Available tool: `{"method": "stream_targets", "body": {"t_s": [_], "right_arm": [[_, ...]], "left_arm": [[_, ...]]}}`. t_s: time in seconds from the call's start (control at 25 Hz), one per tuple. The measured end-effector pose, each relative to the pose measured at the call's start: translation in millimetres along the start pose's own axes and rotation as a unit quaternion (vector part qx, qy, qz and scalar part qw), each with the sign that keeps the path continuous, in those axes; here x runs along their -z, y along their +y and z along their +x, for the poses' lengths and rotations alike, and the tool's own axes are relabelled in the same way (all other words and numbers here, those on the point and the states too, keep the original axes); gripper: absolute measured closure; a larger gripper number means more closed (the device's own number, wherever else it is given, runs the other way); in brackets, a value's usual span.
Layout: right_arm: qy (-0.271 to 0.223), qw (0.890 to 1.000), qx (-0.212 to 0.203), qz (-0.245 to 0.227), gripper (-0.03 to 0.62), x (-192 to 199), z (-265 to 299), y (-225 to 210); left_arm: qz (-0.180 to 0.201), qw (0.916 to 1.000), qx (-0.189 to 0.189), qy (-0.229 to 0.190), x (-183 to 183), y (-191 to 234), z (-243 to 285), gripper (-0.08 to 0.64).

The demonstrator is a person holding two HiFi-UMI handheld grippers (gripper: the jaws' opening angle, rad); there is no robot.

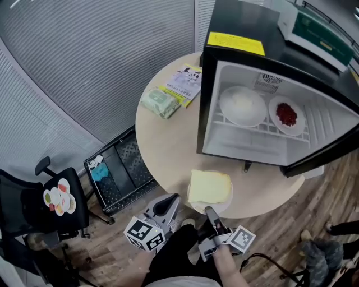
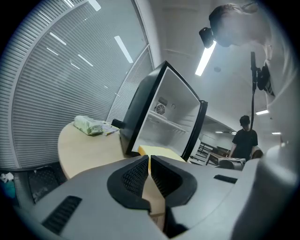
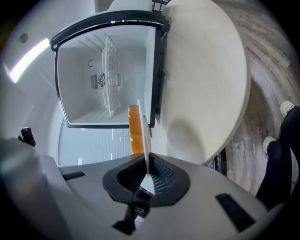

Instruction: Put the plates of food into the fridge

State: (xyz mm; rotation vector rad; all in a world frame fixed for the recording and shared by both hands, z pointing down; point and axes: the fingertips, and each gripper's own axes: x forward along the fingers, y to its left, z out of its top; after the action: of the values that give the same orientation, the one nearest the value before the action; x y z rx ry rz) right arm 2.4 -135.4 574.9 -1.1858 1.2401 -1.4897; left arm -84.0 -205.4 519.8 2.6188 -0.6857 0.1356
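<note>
Right gripper [image 3: 147,174] pinching rim of plate [image 1: 208,188] carrying a yellow slab of food, at round tabletop's [image 1: 168,140] near edge, before open mini fridge [image 1: 238,22]. Left gripper [image 2: 149,168] pressed together, empty, just beside.

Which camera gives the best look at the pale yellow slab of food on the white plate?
The head view: the pale yellow slab shows whole from above on its white plate. The left gripper view catches only a strip of it; the right gripper view sees it edge-on.

Yellow label [image 1: 235,43] on fridge [image 1: 241,17], booklet [image 1: 185,82]: print illegible
</note>
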Motion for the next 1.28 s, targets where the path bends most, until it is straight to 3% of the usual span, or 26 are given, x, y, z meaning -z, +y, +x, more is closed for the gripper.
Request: {"method": "stream_targets", "body": {"t_s": [0.24, 0.48, 0.92, 1.28], "right_arm": [[-0.040, 0.999, -0.022, 0.001, 0.574, -42, -32, 31], [-0.057, 0.998, -0.029, -0.007, 0.574, -79, -61, 50], [-0.052, 0.998, -0.024, -0.022, 0.574, -124, -89, 54], [-0.032, 0.999, -0.010, -0.013, 0.574, -164, -68, 44]], "left_arm": [[0.024, 0.9985, 0.049, -0.004, -20, -43, 37, 0.555], [0.038, 0.9965, 0.074, -0.006, -31, -82, 60, 0.555], [0.053, 0.9949, 0.086, 0.004, -29, -116, 88, 0.555], [0.059, 0.9955, 0.074, 0.000, -34, -120, 111, 0.555]]}}
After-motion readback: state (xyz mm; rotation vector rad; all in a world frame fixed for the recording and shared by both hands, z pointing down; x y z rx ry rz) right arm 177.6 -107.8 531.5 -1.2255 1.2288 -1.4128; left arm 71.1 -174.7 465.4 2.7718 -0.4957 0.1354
